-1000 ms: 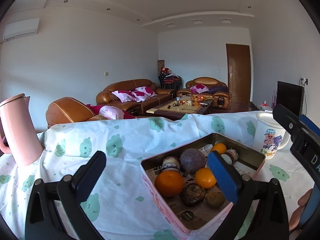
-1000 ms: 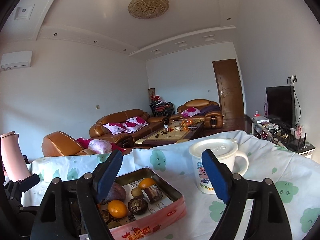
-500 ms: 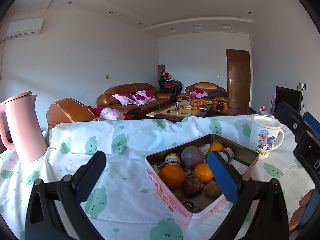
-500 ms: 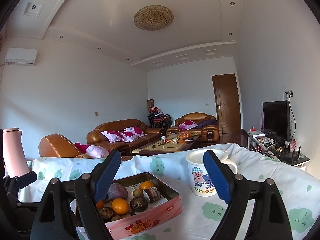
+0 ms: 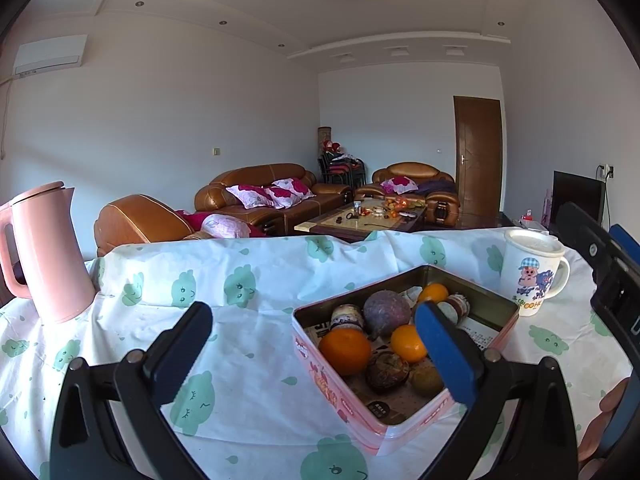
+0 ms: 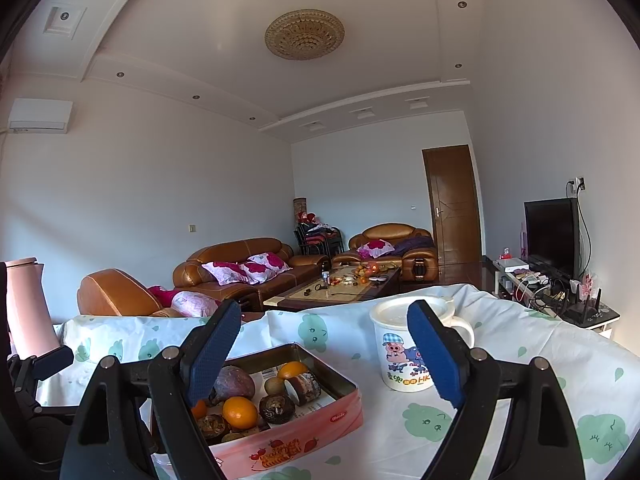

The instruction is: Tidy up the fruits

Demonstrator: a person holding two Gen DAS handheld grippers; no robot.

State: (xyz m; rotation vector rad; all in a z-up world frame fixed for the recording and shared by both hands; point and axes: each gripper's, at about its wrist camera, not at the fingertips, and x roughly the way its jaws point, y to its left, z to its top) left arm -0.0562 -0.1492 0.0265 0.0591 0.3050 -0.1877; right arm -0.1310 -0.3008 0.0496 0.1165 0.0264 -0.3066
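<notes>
We see the right gripper (image 6: 324, 352) held level above the table, its blue pads (image 6: 210, 354) spread wide and empty; they have just been opening a little further, and nothing lies between them. The left gripper (image 5: 316, 344) is likewise spread, pinching nothing, tilted slightly down toward the pink tin (image 5: 374, 436). Outward from the fingers, the fruits lie together inside that tin: a large orange (image 5: 345, 351), a smaller orange (image 5: 408, 343), a third orange (image 5: 435, 293) at the far corner, a purple round fruit (image 5: 386, 312), and several dark, wrinkled ones (image 5: 388, 372), some touching their neighbours. Just beside the tin, on its right, stands a lidded cartoon mug (image 6: 404, 356); well apart on the left stands a pink kettle (image 5: 48, 252). All rest on a loose, creased tablecloth (image 5: 248, 280). We judge the main risks as follows: the fruits are round and packed close, so a pad entering between them could shove a neighbour or let the chosen one roll free; the tin looks light and sits near the table's front edge, so a sideways push may slide it on the cloth or off the edge; and the right fingers, reaching in, could clip the mug and tip it.
</notes>
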